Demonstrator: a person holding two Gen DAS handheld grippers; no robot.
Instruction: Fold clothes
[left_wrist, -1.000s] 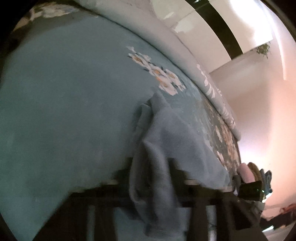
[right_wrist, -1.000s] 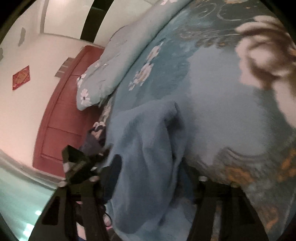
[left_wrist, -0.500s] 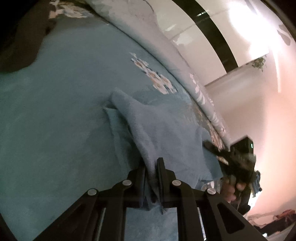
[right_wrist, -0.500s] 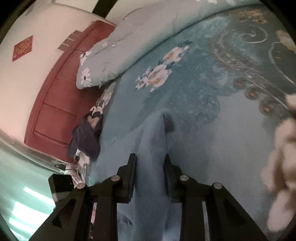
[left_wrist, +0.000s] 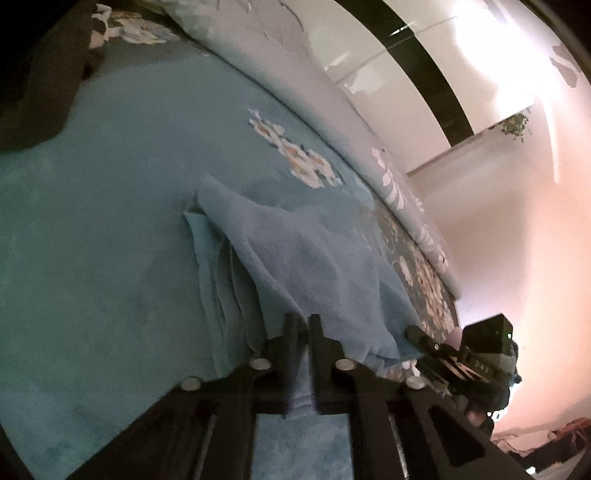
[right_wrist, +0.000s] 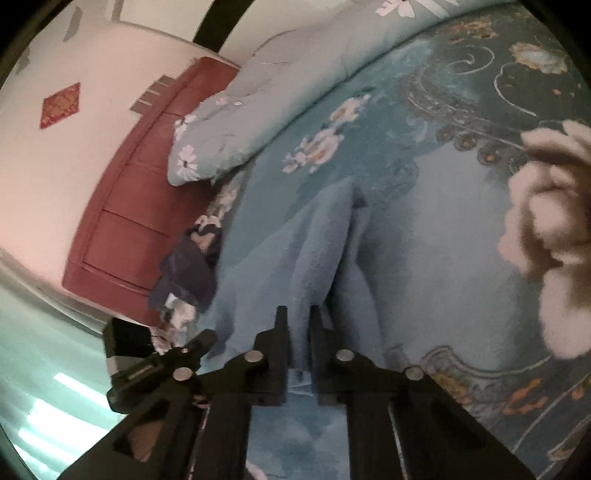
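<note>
A light blue fleece garment (left_wrist: 303, 266) lies bunched on the teal floral bedspread (left_wrist: 92, 258). My left gripper (left_wrist: 302, 325) is shut on its near edge, cloth pinched between the black fingers. From the right wrist view the same garment (right_wrist: 295, 266) runs away in long folds, and my right gripper (right_wrist: 298, 317) is shut on another part of its near edge. The right gripper (left_wrist: 436, 343) also shows at the lower right of the left wrist view, the left gripper (right_wrist: 199, 341) at the lower left of the right wrist view.
A rolled pale floral duvet (right_wrist: 280, 85) lies along the far side of the bed. A dark navy garment (right_wrist: 188, 273) sits at the bed's edge by a red-brown wooden cabinet (right_wrist: 140, 192). A dark cloth (left_wrist: 40, 81) lies at the upper left.
Both grippers have gone from open around the garment to shut on its near edge. The garment has been drawn out flatter and longer across the bedspread.
</note>
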